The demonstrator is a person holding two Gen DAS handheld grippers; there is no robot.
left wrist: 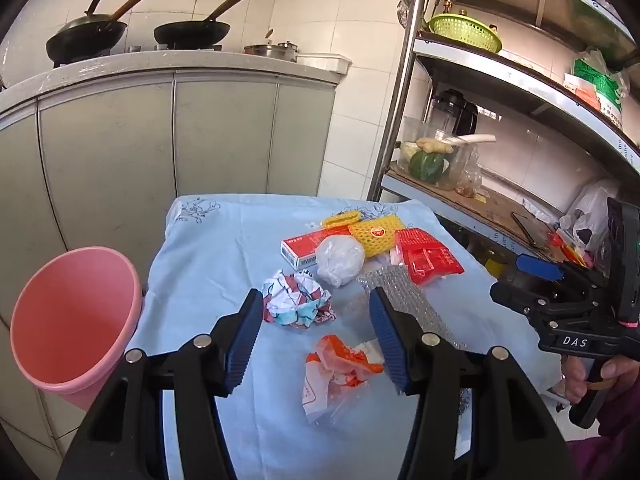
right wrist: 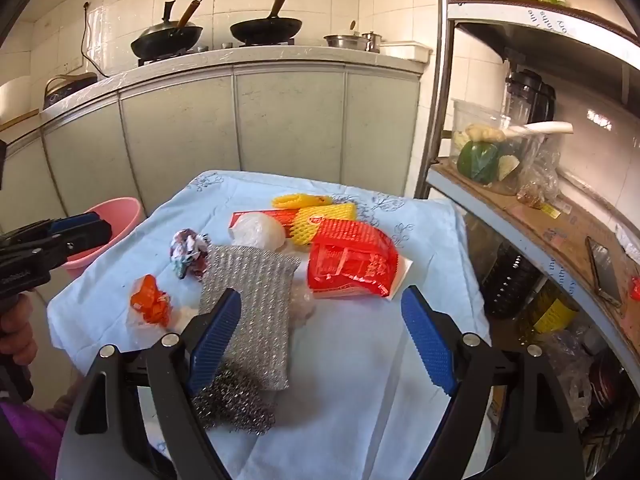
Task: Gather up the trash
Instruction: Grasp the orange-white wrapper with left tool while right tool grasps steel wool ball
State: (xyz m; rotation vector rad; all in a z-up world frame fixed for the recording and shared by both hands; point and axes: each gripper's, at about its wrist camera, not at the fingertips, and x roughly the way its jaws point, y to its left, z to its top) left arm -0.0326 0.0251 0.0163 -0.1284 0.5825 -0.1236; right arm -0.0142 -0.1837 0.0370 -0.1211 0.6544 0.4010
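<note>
A light blue cloth (left wrist: pixel 208 248) covers a small table with trash on it. My left gripper (left wrist: pixel 316 336) is open and empty, low over an orange-and-white crumpled wrapper (left wrist: pixel 340 364) and just behind a crumpled printed paper ball (left wrist: pixel 298 298). Farther back lie a white wad (left wrist: pixel 340 260), a red box (left wrist: pixel 308 244), yellow foam nets (left wrist: pixel 374 234) and a red net bag (left wrist: pixel 426 258). My right gripper (right wrist: pixel 320 336) is open and empty above a silver mesh pad (right wrist: pixel 252 300), with a steel scourer (right wrist: pixel 236 404) below it and the red net bag (right wrist: pixel 352 264) ahead. A pink bucket (left wrist: pixel 72 320) stands at the table's left edge.
Grey kitchen cabinets (left wrist: pixel 160 152) with woks on the counter stand behind the table. A metal shelf rack (left wrist: pixel 500 184) with vegetables, a blender and bags runs close along the right side. The pink bucket also shows in the right wrist view (right wrist: pixel 112 224).
</note>
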